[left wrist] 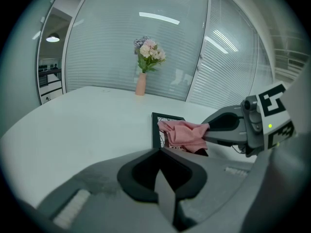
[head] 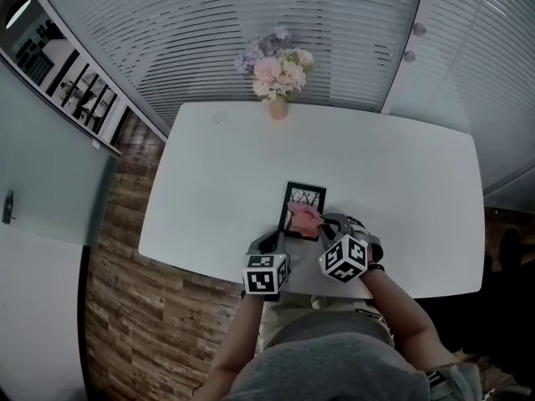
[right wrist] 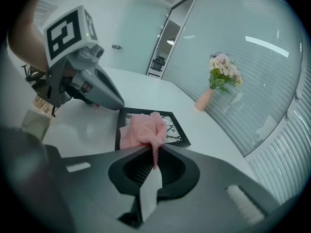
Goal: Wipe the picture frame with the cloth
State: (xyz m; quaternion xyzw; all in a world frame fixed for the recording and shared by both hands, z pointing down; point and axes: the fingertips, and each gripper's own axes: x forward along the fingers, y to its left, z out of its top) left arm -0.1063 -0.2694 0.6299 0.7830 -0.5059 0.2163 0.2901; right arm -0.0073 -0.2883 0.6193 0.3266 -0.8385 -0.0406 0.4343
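- The cloth [right wrist: 143, 130], at the centre of the right gripper view, is pink fabric with an open, knobbly weave.
- The picture frame [right wrist: 167, 125] has a black matt moulding.
- The table [head: 376, 182] is white and smooth, with a soft sheen.
- The floor [head: 125, 249], at the lower left of the head view, is wood-grain planking.
- The left gripper [left wrist: 160, 152] and right gripper [right wrist: 154, 149] have grey matt plastic shells; the right's 2 pads [right wrist: 170, 169] are dark and ribbed.
- The wall [head: 251, 23], at the top of the head view, is glass with fine horizontal stripes.
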